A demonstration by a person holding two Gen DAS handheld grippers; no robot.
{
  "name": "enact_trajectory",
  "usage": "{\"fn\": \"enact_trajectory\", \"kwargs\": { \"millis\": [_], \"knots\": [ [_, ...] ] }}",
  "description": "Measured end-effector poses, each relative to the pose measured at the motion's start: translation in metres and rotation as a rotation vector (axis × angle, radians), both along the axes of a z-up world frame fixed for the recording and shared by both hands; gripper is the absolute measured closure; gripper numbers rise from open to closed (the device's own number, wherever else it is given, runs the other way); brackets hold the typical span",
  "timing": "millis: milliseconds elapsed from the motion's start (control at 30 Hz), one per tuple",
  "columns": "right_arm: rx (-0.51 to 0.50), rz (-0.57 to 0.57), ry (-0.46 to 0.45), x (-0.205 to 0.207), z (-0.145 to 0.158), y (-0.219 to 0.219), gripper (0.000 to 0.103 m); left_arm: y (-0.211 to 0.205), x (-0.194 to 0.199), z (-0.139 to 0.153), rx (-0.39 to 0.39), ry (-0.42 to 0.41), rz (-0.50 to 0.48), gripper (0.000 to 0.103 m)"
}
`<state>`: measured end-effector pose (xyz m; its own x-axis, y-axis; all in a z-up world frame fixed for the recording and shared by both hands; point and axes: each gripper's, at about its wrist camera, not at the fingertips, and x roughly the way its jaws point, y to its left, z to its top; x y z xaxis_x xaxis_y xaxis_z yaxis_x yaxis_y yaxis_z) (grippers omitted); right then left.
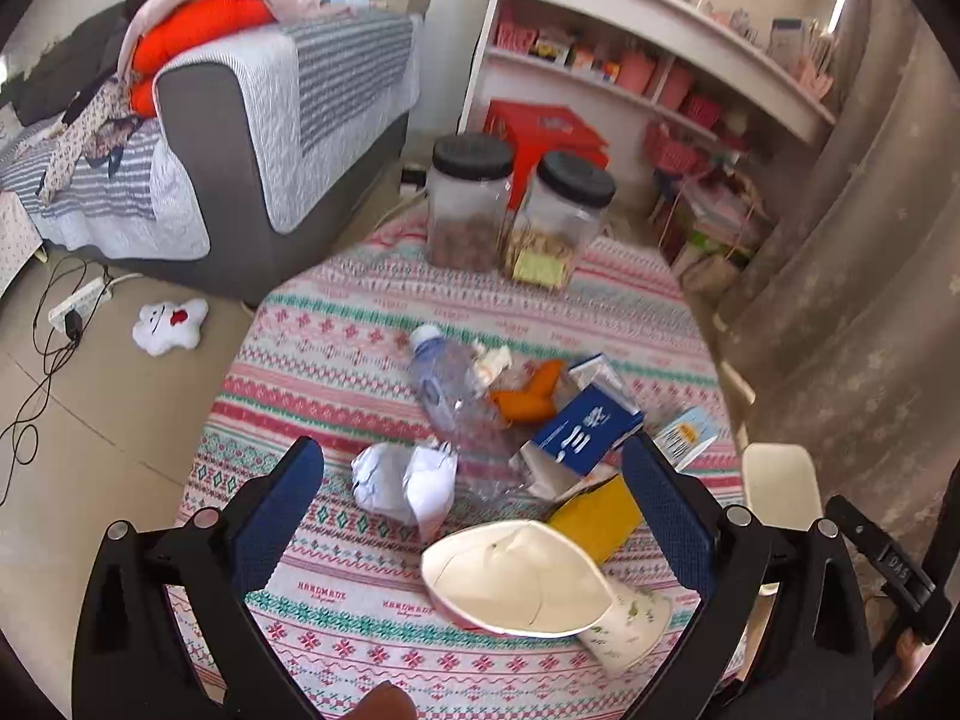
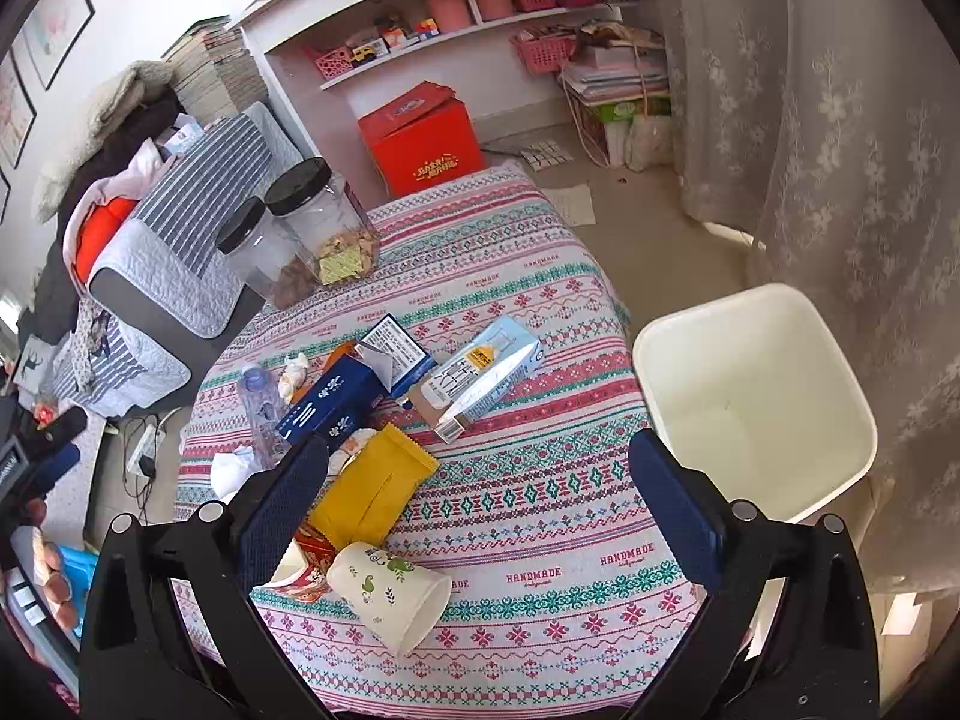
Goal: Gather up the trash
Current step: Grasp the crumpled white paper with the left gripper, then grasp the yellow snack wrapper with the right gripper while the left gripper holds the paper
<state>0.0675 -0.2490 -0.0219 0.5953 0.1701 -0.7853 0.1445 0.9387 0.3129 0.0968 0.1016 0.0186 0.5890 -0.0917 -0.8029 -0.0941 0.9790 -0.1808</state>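
Trash lies on a round table with a patterned cloth (image 1: pixel 336 360) (image 2: pixel 540 420). In the left wrist view: crumpled white paper (image 1: pixel 402 480), a clear plastic bottle (image 1: pixel 447 378), a blue carton (image 1: pixel 585 432), a yellow packet (image 1: pixel 597 516), a flattened paper bowl (image 1: pixel 510 576) and a paper cup (image 1: pixel 630 624). My left gripper (image 1: pixel 474 504) is open above them. In the right wrist view: the paper cup (image 2: pixel 390 594), yellow packet (image 2: pixel 378 492), blue carton (image 2: pixel 336 402) and a light-blue milk carton (image 2: pixel 486 372). My right gripper (image 2: pixel 480 510) is open and empty. A white bin (image 2: pixel 750 396) stands right of the table.
Two black-lidded jars (image 1: pixel 474 204) (image 2: pixel 324 222) stand at the table's far edge. A sofa with clothes (image 1: pixel 240 138) is to the left, shelves (image 1: pixel 630 60) and a red box (image 2: pixel 420 138) behind, a curtain (image 2: pixel 840 120) on the right. Cables and a soft toy (image 1: pixel 168 324) lie on the floor.
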Motion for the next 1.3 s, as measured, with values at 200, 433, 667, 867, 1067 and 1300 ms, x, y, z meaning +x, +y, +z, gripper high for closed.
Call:
{"fn": "enact_trajectory", "kwargs": {
  "millis": [200, 433, 667, 867, 1067, 1300],
  "knots": [
    [0.084, 0.039, 0.135, 0.02, -0.03, -0.002, 0.007, 0.023, 0.037, -0.077, 0.01, 0.227, 0.023, 0.007],
    [0.072, 0.108, 0.176, 0.035, -0.041, 0.018, 0.007, 0.017, 0.07, -0.114, 0.01, 0.36, -0.034, 0.019],
    [0.061, 0.187, 0.197, 0.042, -0.049, 0.036, 0.007, 0.015, 0.077, -0.141, -0.01, 0.446, -0.084, 0.06],
    [0.091, 0.193, 0.22, 0.045, -0.057, 0.038, 0.007, 0.025, 0.069, -0.115, -0.055, 0.356, -0.069, 0.075],
    [0.216, 0.144, 0.267, 0.053, -0.071, 0.031, 0.007, 0.046, 0.056, -0.056, -0.167, 0.147, -0.018, 0.075],
    [0.365, 0.037, 0.365, 0.066, -0.106, 0.041, 0.007, 0.042, 0.042, -0.012, -0.248, -0.045, -0.08, 0.075]
  ]
}}
